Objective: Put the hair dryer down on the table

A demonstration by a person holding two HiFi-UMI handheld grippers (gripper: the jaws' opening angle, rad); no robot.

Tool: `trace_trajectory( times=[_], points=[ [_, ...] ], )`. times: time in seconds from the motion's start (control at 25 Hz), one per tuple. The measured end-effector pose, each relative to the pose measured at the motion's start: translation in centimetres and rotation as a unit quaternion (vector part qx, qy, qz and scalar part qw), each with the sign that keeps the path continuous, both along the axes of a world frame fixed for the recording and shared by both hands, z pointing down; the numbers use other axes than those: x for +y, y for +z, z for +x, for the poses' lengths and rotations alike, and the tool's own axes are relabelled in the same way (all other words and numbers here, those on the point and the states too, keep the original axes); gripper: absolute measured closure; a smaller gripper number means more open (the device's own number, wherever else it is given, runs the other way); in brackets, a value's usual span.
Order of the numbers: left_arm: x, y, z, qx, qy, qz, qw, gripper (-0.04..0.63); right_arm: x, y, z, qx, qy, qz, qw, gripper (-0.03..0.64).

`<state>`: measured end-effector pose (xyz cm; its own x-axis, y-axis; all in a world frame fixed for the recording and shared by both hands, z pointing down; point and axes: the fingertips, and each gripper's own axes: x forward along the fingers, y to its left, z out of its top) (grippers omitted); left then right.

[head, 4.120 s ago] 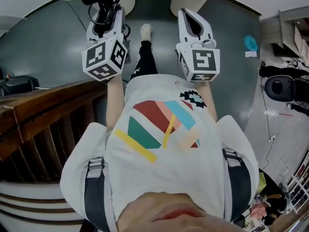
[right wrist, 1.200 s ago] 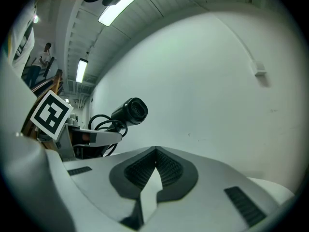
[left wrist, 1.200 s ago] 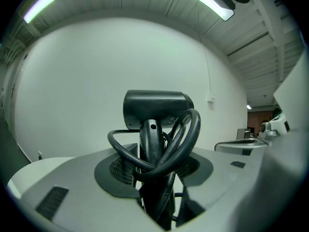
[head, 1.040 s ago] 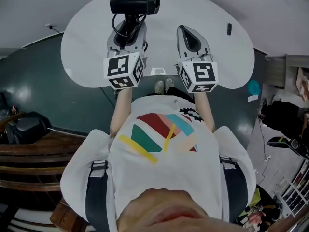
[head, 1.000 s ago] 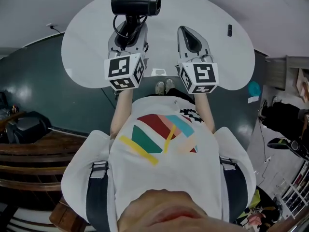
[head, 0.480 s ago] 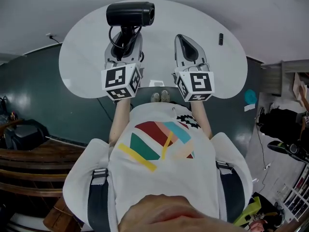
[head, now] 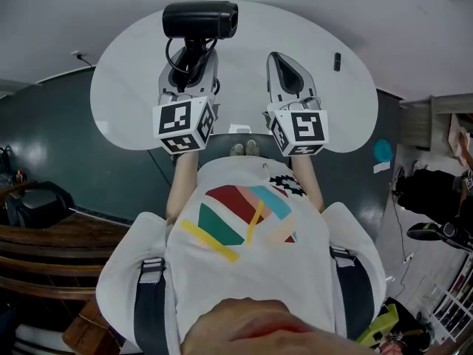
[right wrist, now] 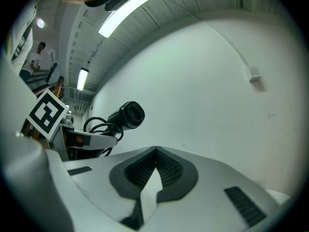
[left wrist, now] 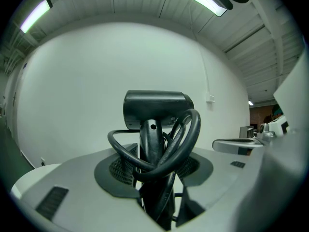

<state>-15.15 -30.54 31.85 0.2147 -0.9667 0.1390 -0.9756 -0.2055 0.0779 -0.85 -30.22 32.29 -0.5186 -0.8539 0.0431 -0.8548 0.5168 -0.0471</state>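
Since the earliest frame the bench (head: 332, 102) has come under both arms. My left hand-held gripper (head: 189, 59) pinches the hair dryer (head: 200, 19) by its handle, above the bench's far left. My right hand-held gripper (head: 283, 61) is pressed together, empty. Next I should lower it, then release.

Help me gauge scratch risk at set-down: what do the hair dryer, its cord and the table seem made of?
The hair dryer looks like matte black plastic: dull, even sheen. Its cord seems rubber-sheathed: thick smooth loops. The table is smooth, uniformly white, perhaps laminate or paint; no grain shows.
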Motion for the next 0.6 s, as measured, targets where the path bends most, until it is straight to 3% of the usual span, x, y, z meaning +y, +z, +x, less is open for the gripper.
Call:
trace_trajectory(
  times=[0.36, 0.6],
  points=[
    [-0.7, 0.2, -0.4, -0.004, -0.008, -0.007, 0.9999, 0.373, -0.6, -0.1, 0.4, 0.001, 0.004, 0.002, 1.0, 0.606],
    [-1.9, 2.2, -0.5, -0.011, -0.008, -0.038, 0.9992, 0.373, -0.9, 0.3, 0.5, 0.003, 0.009, -0.003, 1.0, 0.606]
  ],
)
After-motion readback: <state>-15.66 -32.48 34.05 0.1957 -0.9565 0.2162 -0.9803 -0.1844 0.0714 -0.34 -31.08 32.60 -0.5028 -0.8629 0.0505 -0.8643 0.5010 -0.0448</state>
